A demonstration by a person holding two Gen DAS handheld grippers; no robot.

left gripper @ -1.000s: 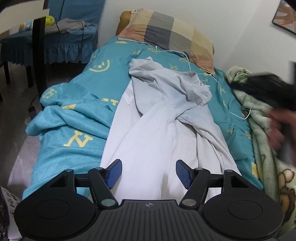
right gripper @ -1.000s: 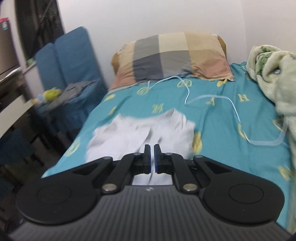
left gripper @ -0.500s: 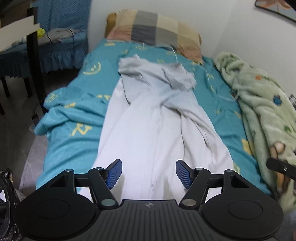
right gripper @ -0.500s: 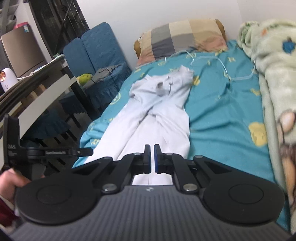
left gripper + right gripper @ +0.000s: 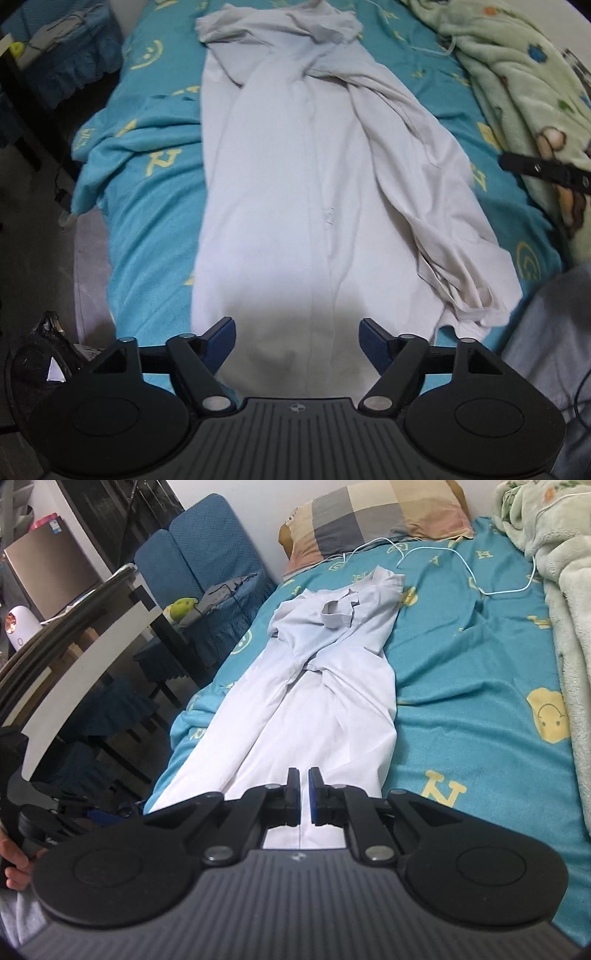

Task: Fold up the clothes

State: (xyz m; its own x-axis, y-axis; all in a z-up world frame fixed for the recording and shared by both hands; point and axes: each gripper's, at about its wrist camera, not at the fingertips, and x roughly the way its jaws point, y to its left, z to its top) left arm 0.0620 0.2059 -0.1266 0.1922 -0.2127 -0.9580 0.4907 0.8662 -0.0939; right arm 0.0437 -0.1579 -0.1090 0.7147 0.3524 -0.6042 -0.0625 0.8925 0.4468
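A white shirt (image 5: 295,192) lies lengthwise on the teal bedspread (image 5: 155,229), collar end far away, one sleeve folded across its right side. It also shows in the right wrist view (image 5: 317,701). My left gripper (image 5: 297,338) is open above the shirt's near hem, holding nothing. My right gripper (image 5: 304,797) has its jaws nearly together with a thin gap over the shirt's near end; no cloth shows between them. The right gripper's tip (image 5: 535,171) shows at the left wrist view's right edge.
A green fleece blanket (image 5: 565,572) lies along the bed's right side. A checked pillow (image 5: 380,517) and white cable (image 5: 461,568) are at the head. Blue-covered chairs (image 5: 207,565) and a dark table (image 5: 74,653) stand to the left. A black bag (image 5: 37,365) sits on the floor.
Both grippers have drawn back from the pillow end toward the foot of the bed. The left view now looks down at the hem. The right gripper's jaws stayed close together.
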